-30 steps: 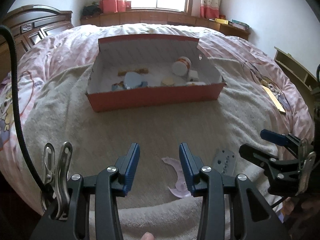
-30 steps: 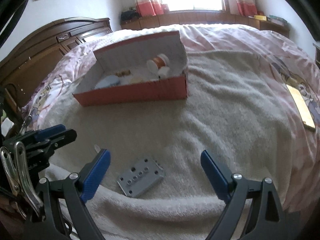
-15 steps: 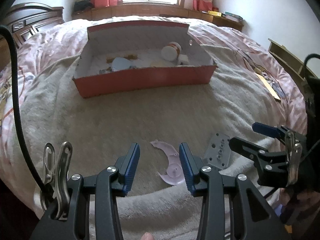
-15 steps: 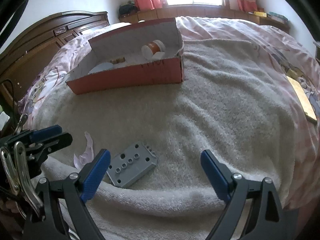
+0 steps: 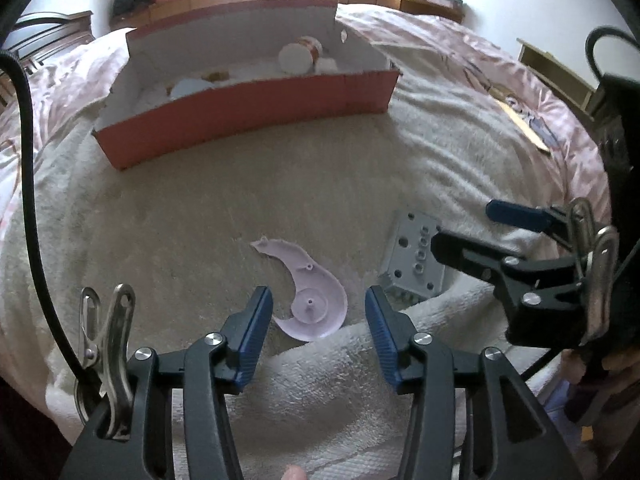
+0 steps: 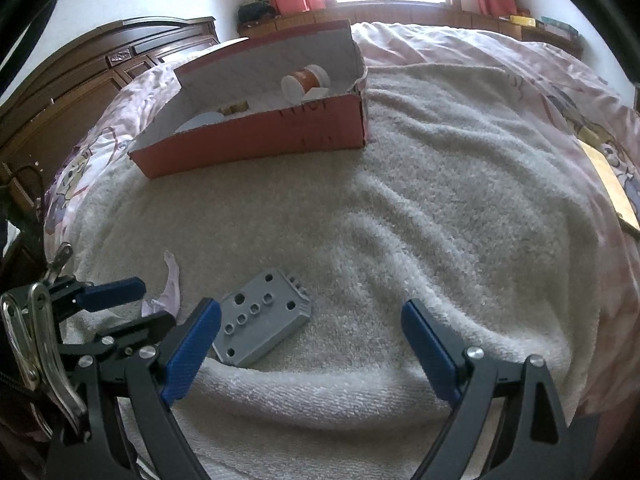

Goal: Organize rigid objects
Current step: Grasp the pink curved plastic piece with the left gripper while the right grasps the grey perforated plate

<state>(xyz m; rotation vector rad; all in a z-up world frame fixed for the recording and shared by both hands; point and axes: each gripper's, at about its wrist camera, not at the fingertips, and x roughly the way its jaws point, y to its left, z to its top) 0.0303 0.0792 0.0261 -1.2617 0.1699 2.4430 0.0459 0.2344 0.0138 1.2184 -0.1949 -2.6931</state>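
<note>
My left gripper [image 5: 318,320] points down at the bed, its jaws opening, and the pale lilac curved plastic piece [image 5: 310,294] lies flat on the towel [image 5: 200,220] between the blue pads, low in the middle of the left wrist frame; neither pad touches it. My right gripper [image 6: 310,336] has its jaws spread wide with nothing pressed between them. The grey block with holes [image 6: 262,318] lies on the towel just inside my right gripper's left pad, at the lower left of the right wrist frame; I cannot tell if the pad touches it. In the left wrist view that block [image 5: 414,258] sits to the right of the lilac piece, near it but apart, partly behind the right gripper's dark finger. Further up, in the upper middle of both frames, the red cardboard box [image 5: 248,118] stands open on the towel, holding a white-capped orange bottle [image 5: 298,54] and other small items. A yellowish flat strip [image 6: 610,184] lies at the right edge on the pink bedspread [image 6: 460,44].
</note>
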